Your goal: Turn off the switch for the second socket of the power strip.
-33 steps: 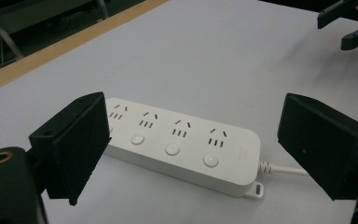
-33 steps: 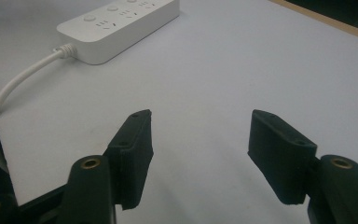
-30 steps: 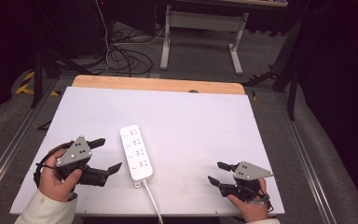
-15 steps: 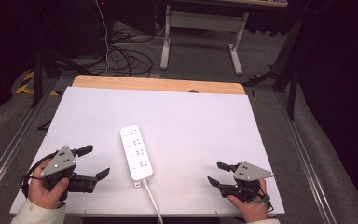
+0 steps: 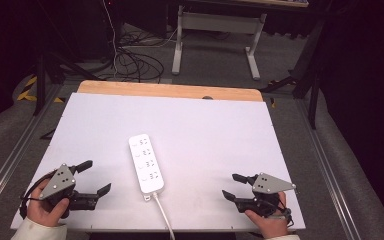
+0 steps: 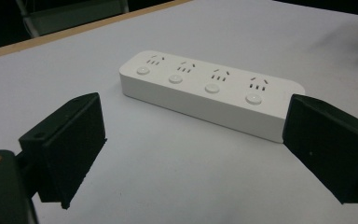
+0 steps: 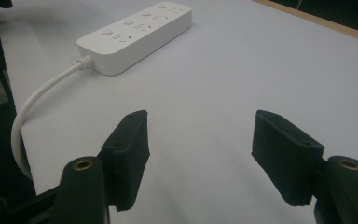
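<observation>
We log one white power strip [image 5: 145,163] mid-counter [image 5: 220,125], long axis near-to-far, cord over the near edge; left gripper [image 5: 94,177] nearer, right gripper [image 5: 233,186] farther, both fingers apart, empty, facing it

power strip cord [image 5: 164,218]: cut off at bottom edge | socket markings: too small

A high camera looks forward and down over the white surface [image 5: 210,125]; two low tool cameras share its power strip [image 6: 209,93].

Left gripper [image 5: 94,177] nearer table edge
</observation>
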The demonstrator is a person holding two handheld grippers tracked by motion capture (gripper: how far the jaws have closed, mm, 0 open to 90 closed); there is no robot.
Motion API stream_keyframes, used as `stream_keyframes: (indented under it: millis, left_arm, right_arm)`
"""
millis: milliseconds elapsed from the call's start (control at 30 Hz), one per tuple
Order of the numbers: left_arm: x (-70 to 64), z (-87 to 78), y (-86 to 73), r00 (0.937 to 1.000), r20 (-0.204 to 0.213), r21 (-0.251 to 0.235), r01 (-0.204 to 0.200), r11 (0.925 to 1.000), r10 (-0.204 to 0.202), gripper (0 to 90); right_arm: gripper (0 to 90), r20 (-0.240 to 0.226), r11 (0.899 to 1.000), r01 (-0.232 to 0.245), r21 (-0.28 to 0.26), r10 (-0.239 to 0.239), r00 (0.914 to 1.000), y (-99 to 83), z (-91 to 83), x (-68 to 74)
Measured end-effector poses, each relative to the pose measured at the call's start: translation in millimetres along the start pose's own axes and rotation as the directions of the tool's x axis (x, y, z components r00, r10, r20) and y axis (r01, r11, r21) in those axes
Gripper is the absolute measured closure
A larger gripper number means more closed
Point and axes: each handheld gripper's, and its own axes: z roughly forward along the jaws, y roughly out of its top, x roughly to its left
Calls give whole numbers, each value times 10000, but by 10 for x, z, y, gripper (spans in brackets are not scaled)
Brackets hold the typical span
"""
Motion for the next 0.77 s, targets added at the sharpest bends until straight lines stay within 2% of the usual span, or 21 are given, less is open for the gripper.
stream_keyframes:
  millis: [167,300,367,467,500,767]
  left_arm:
    - [3,5,-53,10000,35,138,-19,9999,18,70]
    - [-1,3,-98,9999,-6,465,-122,9988,123,75]
    - [2,4,-127,9999,53,648,99,9979,-103,77]
    - [17,13,-132,9960,291,1046,807,9912,-841,77]
    - [25,15,-118,9954,310,1121,870,9899,-910,77]
    - [5,19,-90,9977,177,829,639,9945,-656,91]
  right_arm:
    - [339,-213,9998,-96,-151,93,9997,3,-9,-3]
    - [314,-499,9996,-263,-120,257,9984,-5,1,-23]
    - [300,-507,9996,-244,-115,237,9984,-9,10,-21]
    - [270,-443,9996,-187,-189,178,9989,-14,22,-14]
    - [254,-463,9996,-210,-187,201,9987,-14,29,-12]
    - [225,-664,9992,-293,-256,275,9974,-9,38,-3]
